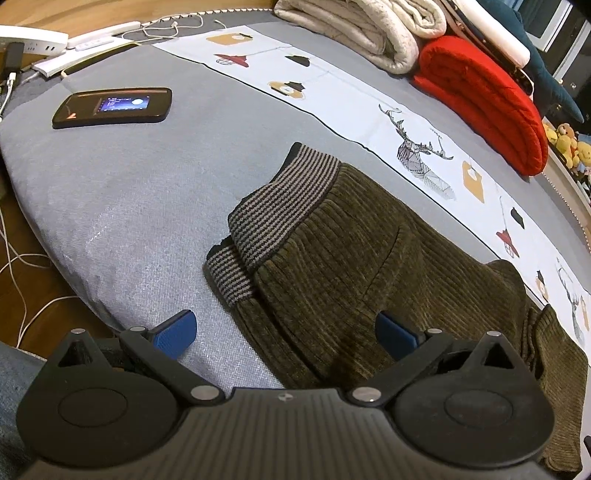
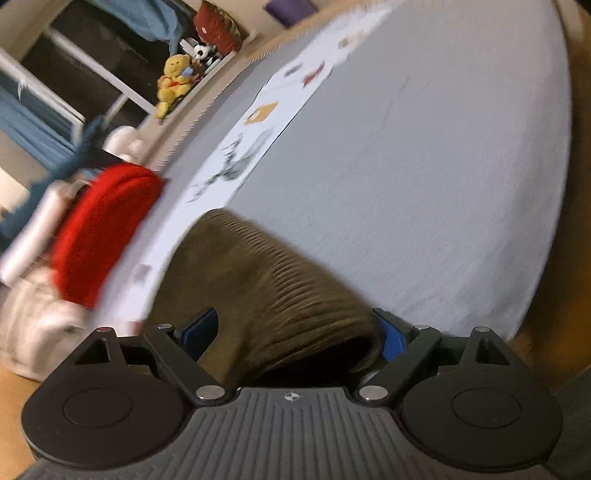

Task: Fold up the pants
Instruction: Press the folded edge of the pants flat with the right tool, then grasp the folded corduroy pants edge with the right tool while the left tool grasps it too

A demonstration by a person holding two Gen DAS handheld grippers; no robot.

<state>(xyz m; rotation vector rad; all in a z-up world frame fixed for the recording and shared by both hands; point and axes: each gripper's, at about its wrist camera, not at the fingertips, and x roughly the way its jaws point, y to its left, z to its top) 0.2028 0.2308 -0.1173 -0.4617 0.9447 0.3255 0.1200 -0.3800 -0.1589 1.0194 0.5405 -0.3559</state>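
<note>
Two grippers | left gripper (image 1: pixel 286 334) jaws wide (over pants (image 1: pixel 351 258)) | right gripper (image 2: pixel 299 332) jaws wide, straddling pants

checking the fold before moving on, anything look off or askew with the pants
Yes. The striped waistband of the olive pants sits skewed: one layer is flipped over the other and their edges do not line up. Nothing looks spilled or damaged.

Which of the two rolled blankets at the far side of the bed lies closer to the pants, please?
The red blanket. It lies beside the patterned strip, nearer the olive corduroy pants, while the cream blanket sits farther back towards the bed's far edge.
</note>
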